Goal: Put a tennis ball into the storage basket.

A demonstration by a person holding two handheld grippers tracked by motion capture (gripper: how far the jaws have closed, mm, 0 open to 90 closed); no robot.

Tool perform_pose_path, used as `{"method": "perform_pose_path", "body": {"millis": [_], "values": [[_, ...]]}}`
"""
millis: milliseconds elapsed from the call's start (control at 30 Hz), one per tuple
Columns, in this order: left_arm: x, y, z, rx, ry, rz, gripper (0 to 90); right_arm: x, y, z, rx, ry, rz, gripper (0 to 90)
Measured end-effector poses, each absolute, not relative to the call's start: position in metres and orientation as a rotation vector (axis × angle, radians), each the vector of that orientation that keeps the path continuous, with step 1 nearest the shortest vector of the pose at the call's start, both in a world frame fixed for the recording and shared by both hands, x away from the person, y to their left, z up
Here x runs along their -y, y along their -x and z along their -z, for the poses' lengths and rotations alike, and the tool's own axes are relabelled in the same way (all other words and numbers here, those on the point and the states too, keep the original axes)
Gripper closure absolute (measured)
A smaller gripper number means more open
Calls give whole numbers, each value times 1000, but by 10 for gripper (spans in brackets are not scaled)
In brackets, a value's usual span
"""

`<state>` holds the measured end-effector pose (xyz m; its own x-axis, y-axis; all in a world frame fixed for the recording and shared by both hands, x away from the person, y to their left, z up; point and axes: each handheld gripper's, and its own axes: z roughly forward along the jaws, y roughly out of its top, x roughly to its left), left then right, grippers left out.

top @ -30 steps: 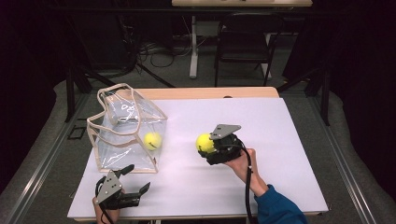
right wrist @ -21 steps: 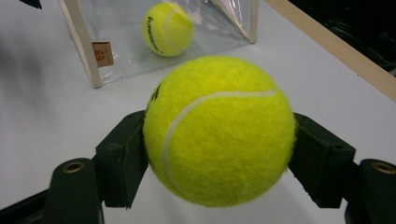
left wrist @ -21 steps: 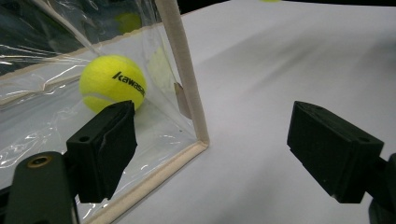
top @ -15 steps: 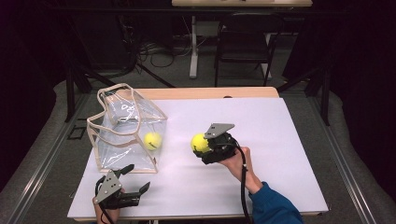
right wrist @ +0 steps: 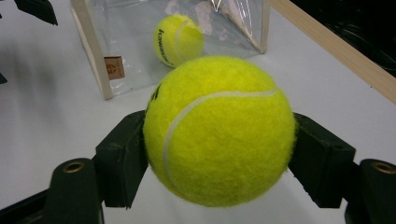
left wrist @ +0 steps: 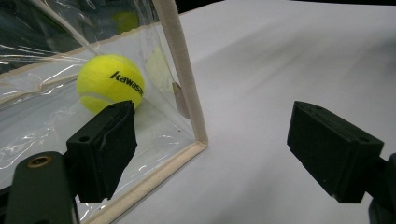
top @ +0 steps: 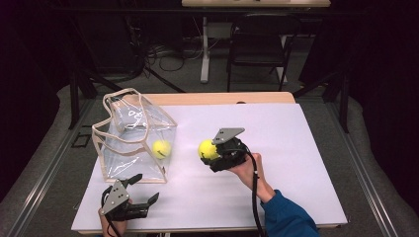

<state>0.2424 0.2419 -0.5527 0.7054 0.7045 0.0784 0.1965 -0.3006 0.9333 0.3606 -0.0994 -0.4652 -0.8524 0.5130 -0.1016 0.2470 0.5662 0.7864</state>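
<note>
Tennis ball (top: 207,149), mid-frame in the high view, sits clamped in the right hand-held gripper (top: 213,154) above the white surface (top: 306,148). Lower left, the left hand-held gripper (top: 143,191) gapes wide, empty, beside the clear bag (top: 133,143) containing a second ball (top: 161,148).

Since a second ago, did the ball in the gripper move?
Yes. The held tennis ball in the right gripper has drifted a little left, toward the clear bag, which has stayed put on the table.
</note>
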Motion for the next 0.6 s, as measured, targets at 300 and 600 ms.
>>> {"method": "perform_pose_path", "body": {"millis": [300, 600], "values": [[-242, -243, 553, -706, -1843, -591, 160, 88, -373, 463, -2508, -621, -1181, 261], [-241, -241, 551, -698, -1843, -594, 160, 82, -383, 460, -2516, -640, -1221, 262]]}}
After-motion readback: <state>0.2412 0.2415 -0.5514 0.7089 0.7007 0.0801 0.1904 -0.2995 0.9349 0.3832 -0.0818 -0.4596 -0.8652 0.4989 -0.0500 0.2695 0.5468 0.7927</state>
